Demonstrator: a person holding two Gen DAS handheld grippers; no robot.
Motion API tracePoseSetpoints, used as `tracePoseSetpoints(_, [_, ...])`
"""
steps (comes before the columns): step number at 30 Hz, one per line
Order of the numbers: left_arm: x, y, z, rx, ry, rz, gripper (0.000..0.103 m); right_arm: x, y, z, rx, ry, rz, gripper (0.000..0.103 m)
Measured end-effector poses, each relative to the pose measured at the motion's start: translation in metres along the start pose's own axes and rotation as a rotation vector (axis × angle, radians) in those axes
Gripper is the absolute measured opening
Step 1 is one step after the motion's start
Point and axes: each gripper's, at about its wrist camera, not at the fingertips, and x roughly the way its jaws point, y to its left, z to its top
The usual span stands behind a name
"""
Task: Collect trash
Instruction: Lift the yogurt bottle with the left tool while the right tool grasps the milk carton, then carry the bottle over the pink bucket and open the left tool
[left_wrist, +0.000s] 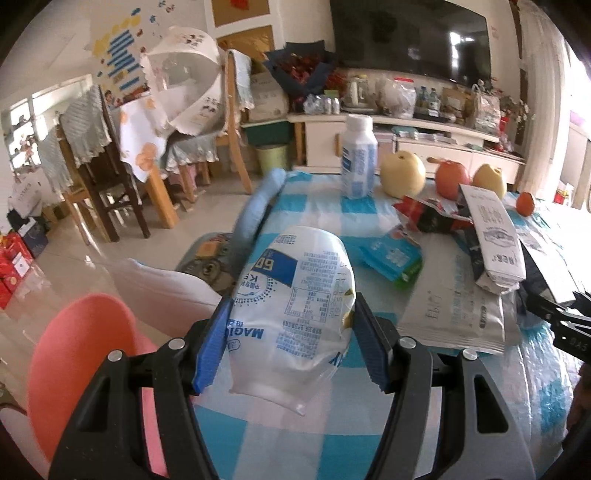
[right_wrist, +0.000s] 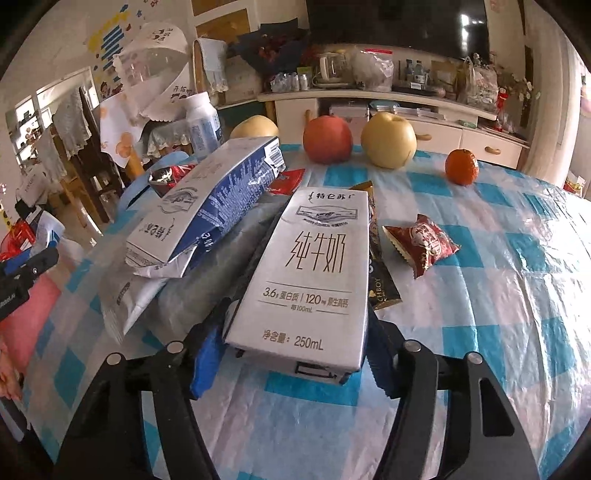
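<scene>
Left gripper (left_wrist: 291, 332) jaws grip a crumpled bottle (left_wrist: 295, 314) near the table edge (left_wrist: 236, 435) (floor beyond); right gripper (right_wrist: 295, 350) jaws seemingly clasp a milk carton (right_wrist: 314, 273).

Two milk cartons (right_wrist: 306, 273), two pears (right_wrist: 388, 140)

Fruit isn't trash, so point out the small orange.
In the right wrist view, the small orange sits far right on the checked tablecloth, beside the yellow pear.

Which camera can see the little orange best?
The right wrist view: the little orange sits whole and clear on the checked tablecloth, right of the yellow pear. In the left wrist view it is small, near the picture's right edge, partly hidden by a milk carton.
</scene>
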Motion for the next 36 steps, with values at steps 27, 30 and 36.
tracePoseSetpoints(27, [-0.046, 0.121, 0.007, -0.187, -0.080, 0.242, 0.065, -0.104, 0.155, 0.011, -0.107, -0.148, 0.379, 0.066])
tracePoseSetpoints(30, [-0.046, 0.144, 0.002, -0.234, -0.059, 0.270, 0.065, -0.100, 0.202, 0.009, -0.156, -0.119, 0.460, 0.066])
tracePoseSetpoints(36, [-0.047, 0.200, -0.012, -0.350, -0.021, 0.335, 0.065, -0.083, 0.290, 0.008, -0.286, -0.053, 0.555, 0.066])
